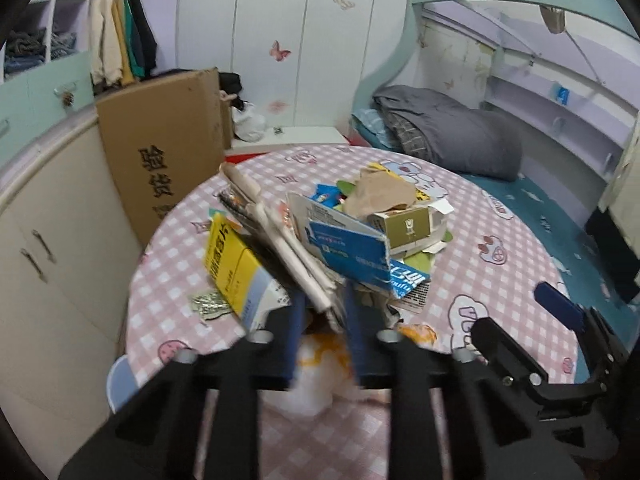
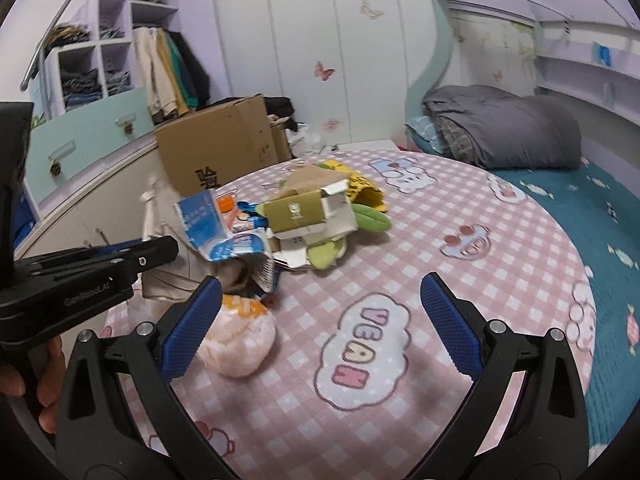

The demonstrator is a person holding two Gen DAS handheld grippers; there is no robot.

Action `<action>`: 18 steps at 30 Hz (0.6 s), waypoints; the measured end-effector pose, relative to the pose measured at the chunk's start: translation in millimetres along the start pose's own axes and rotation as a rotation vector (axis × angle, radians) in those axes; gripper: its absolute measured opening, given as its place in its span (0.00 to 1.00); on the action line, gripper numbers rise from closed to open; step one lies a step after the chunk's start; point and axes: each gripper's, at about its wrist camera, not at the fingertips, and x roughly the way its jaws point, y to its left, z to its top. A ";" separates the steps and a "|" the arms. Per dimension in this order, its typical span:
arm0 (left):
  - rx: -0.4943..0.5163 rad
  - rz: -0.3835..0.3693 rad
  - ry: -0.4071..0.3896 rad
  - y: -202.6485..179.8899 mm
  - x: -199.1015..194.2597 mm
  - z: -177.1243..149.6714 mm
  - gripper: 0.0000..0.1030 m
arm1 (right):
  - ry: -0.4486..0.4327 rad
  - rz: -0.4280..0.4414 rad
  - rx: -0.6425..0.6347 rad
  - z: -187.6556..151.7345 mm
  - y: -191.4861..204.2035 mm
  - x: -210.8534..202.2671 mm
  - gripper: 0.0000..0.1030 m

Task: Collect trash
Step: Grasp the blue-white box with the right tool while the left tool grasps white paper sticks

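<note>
Where a pink checked tabletop (image 2: 460, 216) stands beside a bed (image 2: 560, 200) and a cardboard box (image 1: 160, 152), the trash pile (image 1: 360, 224) sits mid-table. The left gripper (image 1: 322, 316) pinches a folded paper (image 1: 280, 248) from it; the right gripper (image 2: 320, 320) hovers, fingers (image 2: 448, 320) spread wide, beside a white bag (image 2: 236, 340).

Both grippers (image 2: 320, 292): black frames, silver screws, blue textured fingers (image 2: 188, 328); white "GenRobot.AI" lettering on left gripper (image 1: 320, 304).
</note>
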 end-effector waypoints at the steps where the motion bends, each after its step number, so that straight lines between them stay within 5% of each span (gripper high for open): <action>1: -0.009 -0.014 -0.009 3.9 -1.0 -0.2 0.10 | 0.001 0.006 -0.015 1.8 1.8 2.6 0.94; 12: -0.011 -0.074 -0.042 20.2 -9.1 -1.8 0.03 | 0.073 0.087 -0.200 13.3 47.2 37.3 0.81; 16: 0.018 -0.077 -0.051 17.8 -10.4 -2.2 0.03 | 0.105 0.113 -0.197 17.5 51.4 50.8 0.40; 18: 0.034 -0.081 -0.058 15.9 -12.2 -2.2 0.03 | 0.130 0.133 -0.191 20.1 52.8 55.8 0.29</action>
